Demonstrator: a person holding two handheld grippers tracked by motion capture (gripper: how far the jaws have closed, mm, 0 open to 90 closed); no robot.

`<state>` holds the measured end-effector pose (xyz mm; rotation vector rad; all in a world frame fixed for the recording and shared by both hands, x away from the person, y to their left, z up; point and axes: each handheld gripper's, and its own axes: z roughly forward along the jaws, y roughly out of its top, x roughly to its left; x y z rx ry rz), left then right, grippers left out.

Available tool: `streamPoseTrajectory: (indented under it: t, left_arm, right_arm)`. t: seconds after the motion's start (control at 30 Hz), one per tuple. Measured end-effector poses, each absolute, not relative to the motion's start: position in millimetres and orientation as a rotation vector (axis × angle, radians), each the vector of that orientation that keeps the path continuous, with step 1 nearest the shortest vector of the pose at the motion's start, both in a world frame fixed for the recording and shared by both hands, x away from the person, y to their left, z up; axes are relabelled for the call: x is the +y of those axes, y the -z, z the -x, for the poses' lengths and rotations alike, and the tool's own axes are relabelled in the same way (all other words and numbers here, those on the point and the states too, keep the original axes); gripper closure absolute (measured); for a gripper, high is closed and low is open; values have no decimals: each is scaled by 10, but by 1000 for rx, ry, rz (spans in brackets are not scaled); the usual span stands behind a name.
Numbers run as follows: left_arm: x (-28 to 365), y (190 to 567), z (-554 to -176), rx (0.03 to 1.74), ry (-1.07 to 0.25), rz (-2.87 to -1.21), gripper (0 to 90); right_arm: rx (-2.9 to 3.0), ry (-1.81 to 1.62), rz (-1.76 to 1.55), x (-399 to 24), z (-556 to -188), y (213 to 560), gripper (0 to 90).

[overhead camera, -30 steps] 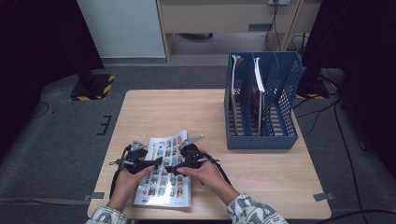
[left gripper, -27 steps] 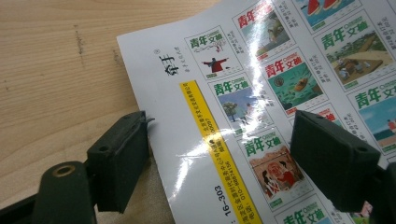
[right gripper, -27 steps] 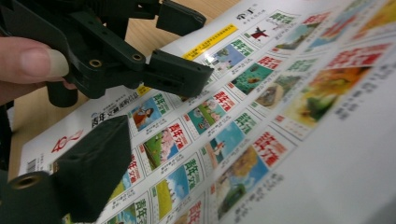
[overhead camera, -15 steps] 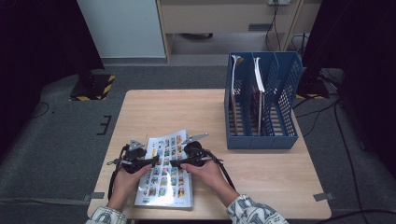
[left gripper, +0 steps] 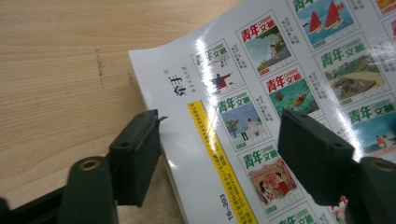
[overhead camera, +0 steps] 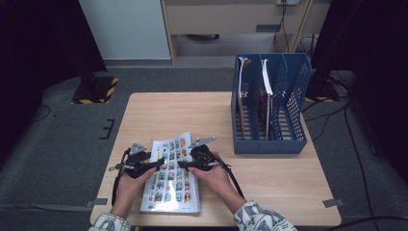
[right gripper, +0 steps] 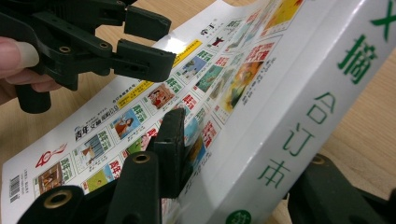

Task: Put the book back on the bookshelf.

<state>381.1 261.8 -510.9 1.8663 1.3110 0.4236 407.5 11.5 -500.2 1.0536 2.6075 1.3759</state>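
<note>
The high view looks forward and down on the table from above its near edge. Each gripper view sits close over the book by that edge; all three share its cover.

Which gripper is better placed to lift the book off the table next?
Right. The right gripper, whose jaws have just been closing, straddles the book's spine edge. The left gripper stands open above the cover.

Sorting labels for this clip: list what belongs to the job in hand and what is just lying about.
In the job: book; left gripper, jaws astride its edge; right gripper, jaws closing around its spine.
Lying about: blue file rack; books standing in it.
</note>
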Motion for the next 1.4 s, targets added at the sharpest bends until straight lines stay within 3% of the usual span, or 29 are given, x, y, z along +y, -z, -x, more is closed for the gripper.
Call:
streamPoseTrajectory:
  t: [0.57, 0.67, 0.83, 1.13, 1.3, 1.4]
  left_arm:
    - [2679, 5225, -3867, 1262, -264, -1878, 186]
    - [2663, 5246, -3869, 1232, -239, -1897, 254]
    - [2672, 5260, -3886, 1230, -194, -1880, 272]
    - [2693, 5294, -3921, 1219, -104, -1851, 174]
    - [2721, 5293, -3925, 1204, -78, -1847, 231]
    - [2776, 5284, -3935, 1217, -60, -1830, 317]
  right_arm:
    - [2532, -1414, -977, 0, -4085, 4890, 608]
    - [2519, -1426, -978, -32, -4101, 4871, 615]
    - [2498, -1454, -963, -68, -4107, 4842, 624]
    - [2470, -1501, -873, -50, -4058, 4758, 640]
    - [2467, -1516, -859, -53, -4053, 4749, 643]
    - [2466, -1526, -854, -59, -4052, 4744, 645]
